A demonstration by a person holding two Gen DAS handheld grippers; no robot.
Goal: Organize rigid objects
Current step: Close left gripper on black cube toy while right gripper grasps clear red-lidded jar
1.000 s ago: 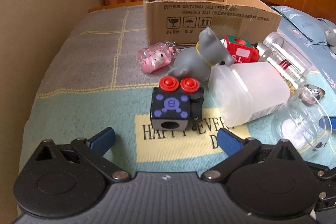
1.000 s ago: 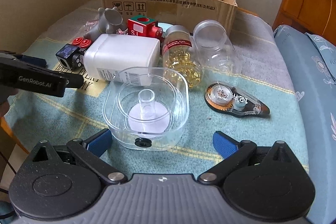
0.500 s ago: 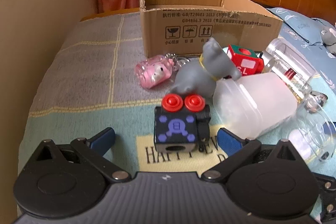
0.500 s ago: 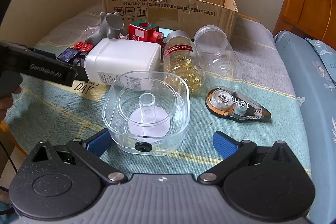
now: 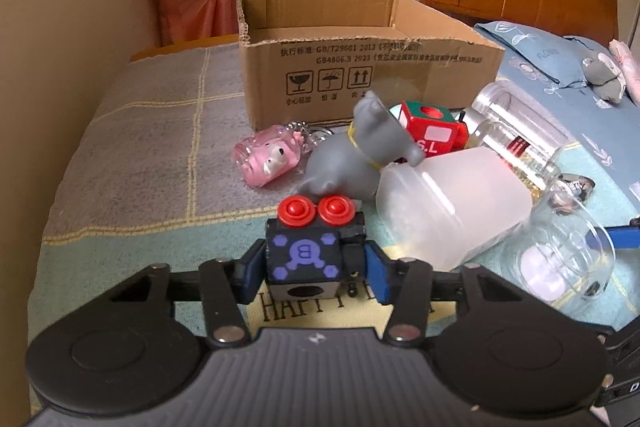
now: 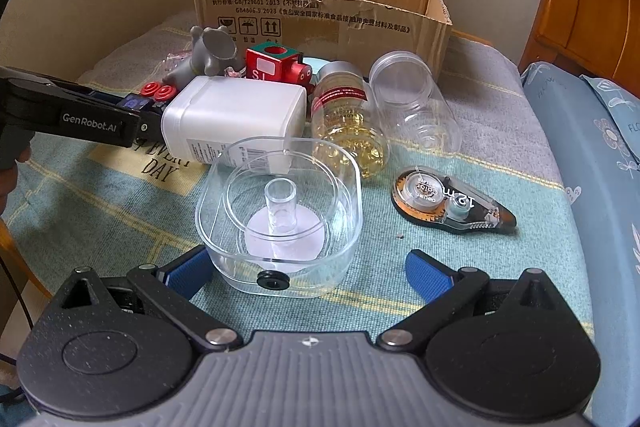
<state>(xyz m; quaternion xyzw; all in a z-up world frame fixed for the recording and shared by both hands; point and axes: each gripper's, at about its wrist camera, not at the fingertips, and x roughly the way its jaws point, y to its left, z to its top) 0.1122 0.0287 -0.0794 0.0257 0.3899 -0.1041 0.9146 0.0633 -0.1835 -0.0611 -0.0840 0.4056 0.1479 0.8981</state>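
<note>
Bedspread clutter, box upper centre looks empty. Our left gripper clamps the cube, low centre; first item only. Right gripper splayed around the dish; the rest waits.

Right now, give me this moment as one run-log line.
left gripper: shut on black cube | right gripper: open, behind clear container | cardboard box: open

The brown cardboard box reads "GB/T29601 2013". The teal blanket says "EVERY DAY". The black left gripper bears "GenRobot.AI". The red cube toy shows "S.L"; the correction tape dispenser, "12m".
</note>
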